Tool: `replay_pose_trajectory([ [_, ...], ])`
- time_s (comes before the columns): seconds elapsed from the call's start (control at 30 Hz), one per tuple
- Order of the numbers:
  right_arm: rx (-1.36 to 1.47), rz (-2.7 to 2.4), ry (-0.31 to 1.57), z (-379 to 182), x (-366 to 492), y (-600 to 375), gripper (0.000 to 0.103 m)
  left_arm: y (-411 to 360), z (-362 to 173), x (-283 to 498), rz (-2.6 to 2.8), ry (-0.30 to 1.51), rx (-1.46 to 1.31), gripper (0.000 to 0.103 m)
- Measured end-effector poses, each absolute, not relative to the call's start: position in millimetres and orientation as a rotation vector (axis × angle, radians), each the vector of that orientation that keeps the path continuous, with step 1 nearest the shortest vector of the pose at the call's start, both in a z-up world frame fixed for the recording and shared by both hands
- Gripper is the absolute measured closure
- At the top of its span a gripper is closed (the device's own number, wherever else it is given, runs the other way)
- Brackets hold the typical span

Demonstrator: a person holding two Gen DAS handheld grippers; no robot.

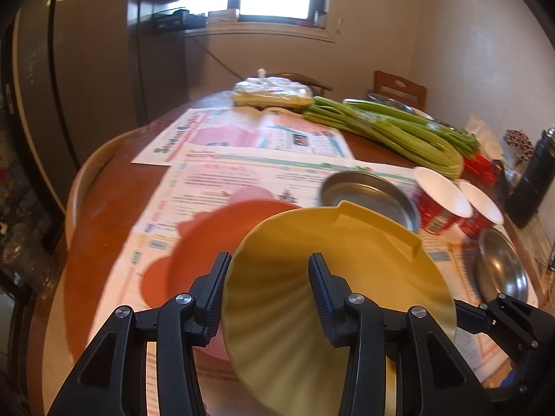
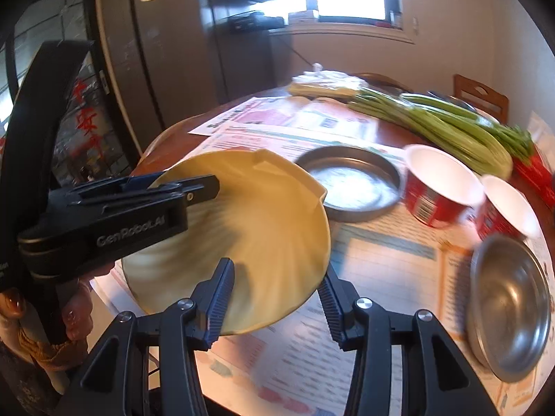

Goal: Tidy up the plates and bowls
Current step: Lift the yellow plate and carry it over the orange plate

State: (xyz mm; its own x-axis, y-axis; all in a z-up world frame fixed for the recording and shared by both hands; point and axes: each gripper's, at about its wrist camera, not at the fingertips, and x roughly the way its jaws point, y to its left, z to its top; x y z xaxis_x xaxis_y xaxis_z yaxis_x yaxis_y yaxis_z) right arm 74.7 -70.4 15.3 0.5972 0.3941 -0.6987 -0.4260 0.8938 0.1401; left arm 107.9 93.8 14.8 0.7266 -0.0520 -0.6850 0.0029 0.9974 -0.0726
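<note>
On the left side of the table (image 1: 114,208), which is covered with newspaper (image 1: 208,180), sits an orange-red bowl (image 1: 194,242), seen in the left wrist view. Next comes the yellow bowl (image 1: 312,277), tilted and lifted above the paper, partly over the orange-red bowl. The left gripper (image 1: 267,291) has its fingers on both sides of the yellow bowl's rim: one finger outside, one inside. The gap between them is wide, so I cannot tell if they truly press the wall. In the right wrist view the right gripper (image 2: 277,298) stands the same way on the near rim of the yellow bowl (image 2: 249,228), one finger inside and one outside, also widely spread; a firm grip is not clear.

To the right lies a flat metal pan (image 2: 350,187), then two red cups (image 2: 440,190) with white insides, close beside each other. Near the right edge rests a steel bowl (image 2: 510,308). Behind them long green vegetables (image 2: 451,121) lie across the table.
</note>
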Motion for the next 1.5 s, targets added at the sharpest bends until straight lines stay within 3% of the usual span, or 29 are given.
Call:
replay_pose_trajectory([
  [0.6,-0.070,0.524,0.830,10.9,106.0,-16.1,0.053,137.3,2.8,160.7,0.031,0.799,-0.077,0.053],
  [1.5,0.043,0.471,0.885,4.2,108.8,-2.5,0.051,140.7,-10.6,187.3,0.025,0.811,-0.063,0.048],
])
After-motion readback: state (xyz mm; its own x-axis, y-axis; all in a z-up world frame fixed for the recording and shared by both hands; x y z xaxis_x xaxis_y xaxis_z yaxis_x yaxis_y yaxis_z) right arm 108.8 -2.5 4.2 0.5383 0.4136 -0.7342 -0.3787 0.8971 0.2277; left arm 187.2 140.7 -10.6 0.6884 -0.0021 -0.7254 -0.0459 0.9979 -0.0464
